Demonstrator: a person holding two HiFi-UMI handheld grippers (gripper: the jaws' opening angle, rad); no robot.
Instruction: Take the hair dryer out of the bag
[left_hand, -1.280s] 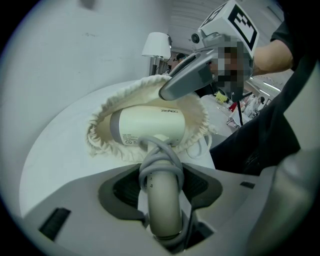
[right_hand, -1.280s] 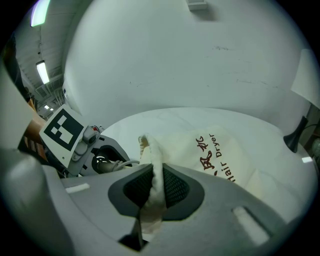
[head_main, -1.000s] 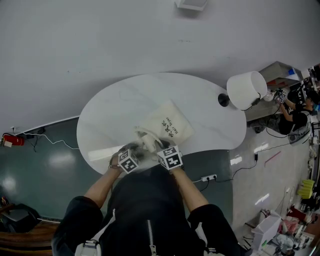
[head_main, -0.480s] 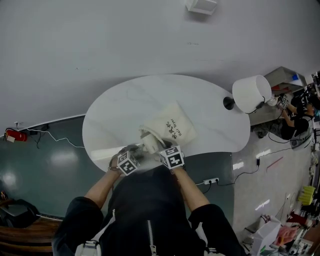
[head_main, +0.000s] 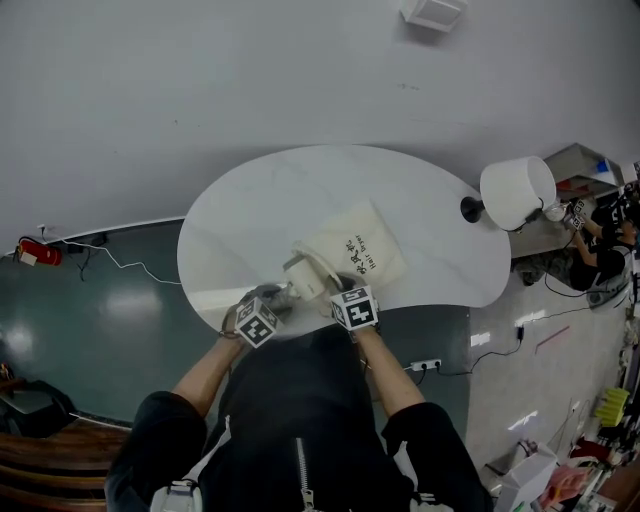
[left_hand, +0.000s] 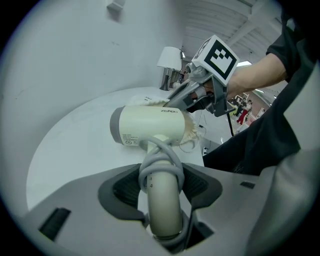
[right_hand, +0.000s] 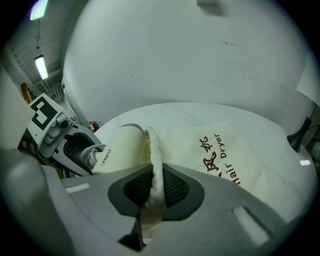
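The cream hair dryer (left_hand: 150, 131) sticks halfway out of the cream cloth bag (right_hand: 215, 150), its barrel mouth still inside the bag's opening. My left gripper (left_hand: 161, 192) is shut on the dryer's handle, which has its grey cord wrapped round it. My right gripper (right_hand: 156, 187) is shut on the bag's hemmed rim. In the head view both grippers, left (head_main: 262, 318) and right (head_main: 352, 305), sit at the near edge of the white oval table (head_main: 270, 200), with the dryer (head_main: 302, 277) and the bag (head_main: 360, 248) between and beyond them.
A white lamp (head_main: 516, 190) on a black stand rises at the table's right end. A power strip (head_main: 425, 366) lies on the floor beside the table. Further right are cluttered shelves and a person (head_main: 600, 245).
The left gripper has drawn the dryer a little further left and up, out of the bag. The right gripper still holds the bag's rim in place.
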